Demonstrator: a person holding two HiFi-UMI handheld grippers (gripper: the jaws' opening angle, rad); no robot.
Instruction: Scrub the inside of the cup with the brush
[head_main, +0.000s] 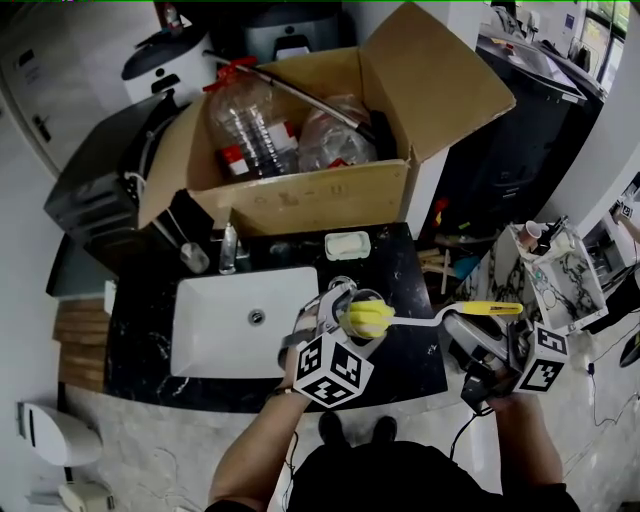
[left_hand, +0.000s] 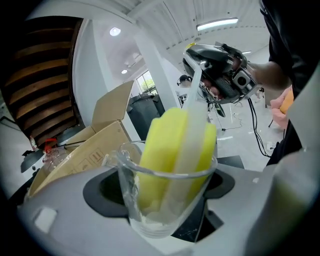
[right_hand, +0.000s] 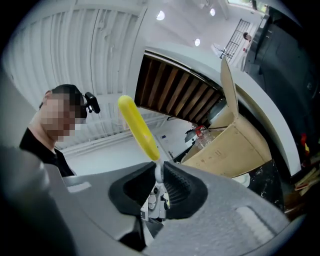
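The cup (left_hand: 150, 205) is held by the left hand-held gripper (left_hand: 160, 192), whose jaws are spread wide with a pad pressed against each side of the clear wall. It is held in the air above the dark worktop (head_main: 400, 262), just right of the sink (head_main: 215, 345), with its mouth turned up and towards the other hand. This is presumably done so that the brush can be fed straight in while the glass is braced against the push. The rim is left free by the wide grip around the body.

The brush (head_main: 432, 318) is pinched by the right hand-held gripper (right_hand: 159, 172). Its jaws are nearly together, closed on the thin white stem where it meets the yellow handle (right_hand: 138, 127). With a grip that far back the long stem can reach across, and its bend can be judged to keep this gripper clear of the rim.

The yellow sponge head (left_hand: 172, 150) is seated inside the cup, reaching close to the bottom and standing out above the rim. Most of the width is filled by it, and the wall appears to be touched. The cup thus lies directly between the left jaws, and well apart from the right hand-held gripper — joined to it only by the stem. Scrubbing is judged to be under way. A cardboard box (head_main: 300, 200) of empty bottles stands behind the sink.
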